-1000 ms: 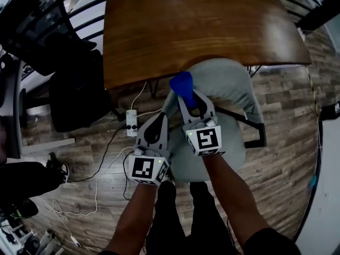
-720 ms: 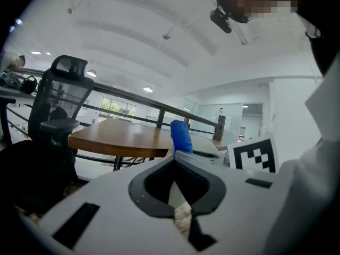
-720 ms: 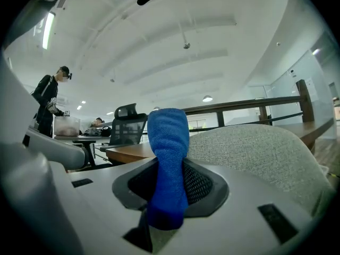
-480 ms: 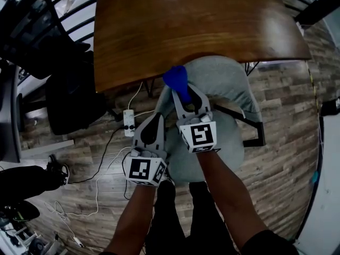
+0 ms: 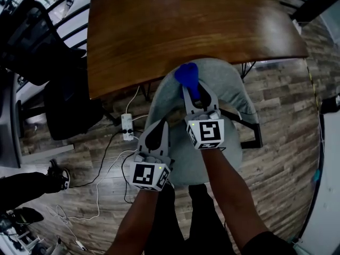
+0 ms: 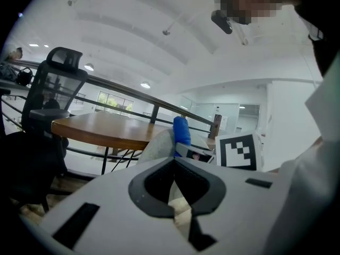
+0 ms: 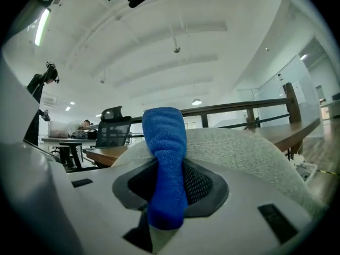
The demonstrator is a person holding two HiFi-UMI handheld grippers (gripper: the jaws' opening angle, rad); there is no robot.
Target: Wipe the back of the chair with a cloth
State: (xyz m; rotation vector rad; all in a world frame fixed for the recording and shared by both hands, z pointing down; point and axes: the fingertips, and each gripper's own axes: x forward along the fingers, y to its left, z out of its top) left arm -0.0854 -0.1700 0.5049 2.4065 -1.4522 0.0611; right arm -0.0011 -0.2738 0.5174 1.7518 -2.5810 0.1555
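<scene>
The grey upholstered chair (image 5: 234,89) stands tucked against the table, its back toward me. A blue cloth (image 5: 188,77) rests on the top of the chair back, and my right gripper (image 5: 194,92) is shut on it. In the right gripper view the cloth (image 7: 166,158) stands up between the jaws, with the chair back (image 7: 244,153) just behind. My left gripper (image 5: 158,130) hangs left of the chair, nearer to me, shut with nothing in it. The left gripper view shows its closed jaws (image 6: 174,162) low down, and beyond them the cloth (image 6: 181,131) and the chair back (image 6: 156,144).
A brown wooden table (image 5: 186,25) fills the top of the head view. A black office chair (image 5: 50,57) stands at the left. A white power strip (image 5: 126,127) and cables lie on the wood floor under the table's edge. A railing runs behind the table.
My right gripper has carried the cloth rightward from the chair back's left edge onto its top. The left gripper has dropped back toward me.
</scene>
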